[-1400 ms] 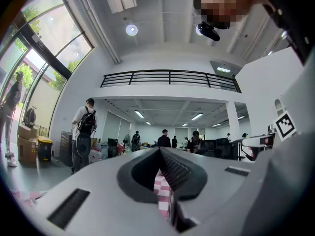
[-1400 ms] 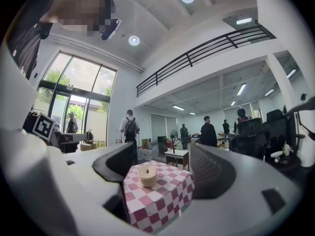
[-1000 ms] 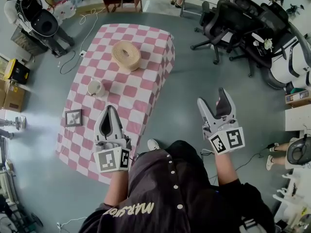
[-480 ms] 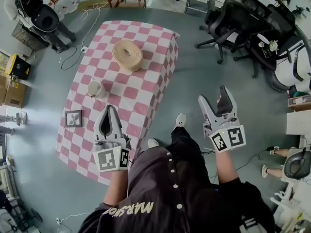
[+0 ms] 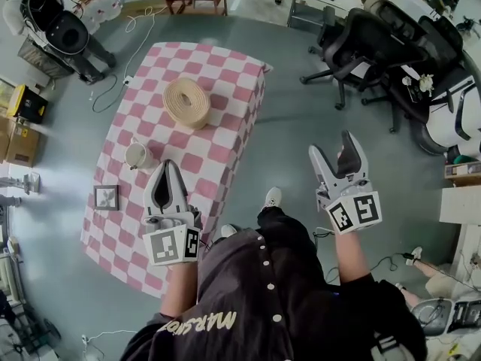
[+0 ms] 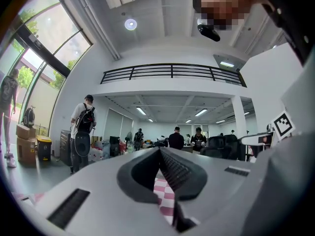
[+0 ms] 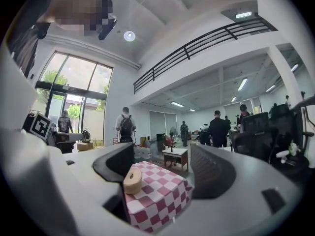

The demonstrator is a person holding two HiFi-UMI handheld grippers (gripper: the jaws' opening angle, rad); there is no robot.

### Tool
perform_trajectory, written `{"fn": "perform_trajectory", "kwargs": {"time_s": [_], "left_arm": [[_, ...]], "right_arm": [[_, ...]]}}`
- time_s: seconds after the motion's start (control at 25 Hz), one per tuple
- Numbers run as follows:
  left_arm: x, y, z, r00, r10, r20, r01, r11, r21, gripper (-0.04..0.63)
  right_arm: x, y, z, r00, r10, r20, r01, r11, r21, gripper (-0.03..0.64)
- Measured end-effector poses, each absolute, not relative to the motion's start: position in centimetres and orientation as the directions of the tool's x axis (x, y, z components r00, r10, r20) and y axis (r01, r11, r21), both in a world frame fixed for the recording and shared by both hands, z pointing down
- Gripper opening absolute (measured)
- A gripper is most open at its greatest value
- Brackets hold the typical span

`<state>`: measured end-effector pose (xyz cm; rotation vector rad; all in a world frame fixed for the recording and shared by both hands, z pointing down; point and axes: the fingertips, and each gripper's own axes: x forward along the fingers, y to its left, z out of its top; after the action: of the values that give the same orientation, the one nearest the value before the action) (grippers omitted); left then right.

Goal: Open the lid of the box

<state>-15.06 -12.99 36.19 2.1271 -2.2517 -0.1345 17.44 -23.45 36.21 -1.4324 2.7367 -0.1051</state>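
Observation:
A round beige lidded box sits toward the far end of a table with a pink-and-white checked cloth. Its lid is on. My left gripper hovers over the table's near half, well short of the box, its jaws shut on nothing. My right gripper is held out over the grey floor to the right of the table, open and empty. In the right gripper view the box lies on the checked table, far beyond my open right gripper. The left gripper view shows its closed left gripper with a strip of cloth below.
A white cup and a small framed picture stand on the table's left side. Black office chairs crowd the right. A person with a backpack stands far left, near a yellow case. Cables trail over the floor.
The table and box have slid lower and slightly left in the head view as the person steps closer. Both grippers keep their poses, left shut and right open.

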Motion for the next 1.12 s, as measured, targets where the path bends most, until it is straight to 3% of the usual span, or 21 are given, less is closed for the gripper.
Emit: {"fn": "perform_trajectory", "kwargs": {"time_s": [0.76, 1.12], "left_arm": [[-8.9, -23.9, 35.7, -0.098, -0.995, -0.015, -0.994, 0.097, 0.054, 0.011], [-7.1, -25.5, 35.5, -0.199, -0.98, 0.002, -0.979, 0.199, 0.044, 0.01]], "right_arm": [[22.0, -35.9, 37.3, -0.624, -0.782, -0.007, -0.775, 0.619, -0.126, 0.347], [22.8, -40.0, 38.7, -0.679, -0.734, 0.023, -0.726, 0.666, -0.169, 0.347]]}}
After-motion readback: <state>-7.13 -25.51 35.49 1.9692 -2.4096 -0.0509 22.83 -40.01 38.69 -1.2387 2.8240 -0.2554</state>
